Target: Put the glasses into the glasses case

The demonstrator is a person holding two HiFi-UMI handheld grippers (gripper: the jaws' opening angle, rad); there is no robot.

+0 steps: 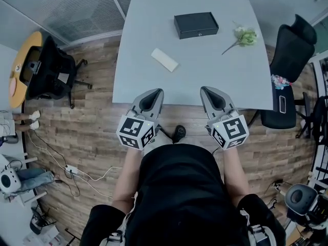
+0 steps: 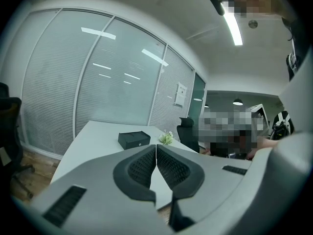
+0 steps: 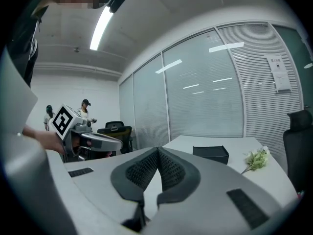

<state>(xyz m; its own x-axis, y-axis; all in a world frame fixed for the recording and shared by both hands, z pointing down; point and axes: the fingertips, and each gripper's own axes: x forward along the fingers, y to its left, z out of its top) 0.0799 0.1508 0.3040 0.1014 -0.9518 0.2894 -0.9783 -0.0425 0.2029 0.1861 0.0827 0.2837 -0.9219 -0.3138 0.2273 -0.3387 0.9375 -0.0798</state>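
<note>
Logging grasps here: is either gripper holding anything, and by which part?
Nothing is held: the left gripper and the right gripper both have their jaws together, empty.

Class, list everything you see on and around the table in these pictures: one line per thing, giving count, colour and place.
table: one, pale grey, middle of the head view.
black box: one, black, closed, far side of the table.
white oblong object: one, white, lying flat, nearer than the box and to its left.
flower sprig: one, green and white, on the table right of the box.
office chairs: two, black, one left of the table, one right.
power strip: one, white, with cables, on the wooden floor at left.
left gripper: one, grey, jaws shut, empty, at the near table edge.
right gripper: one, grey, jaws shut, empty, beside it.
</note>
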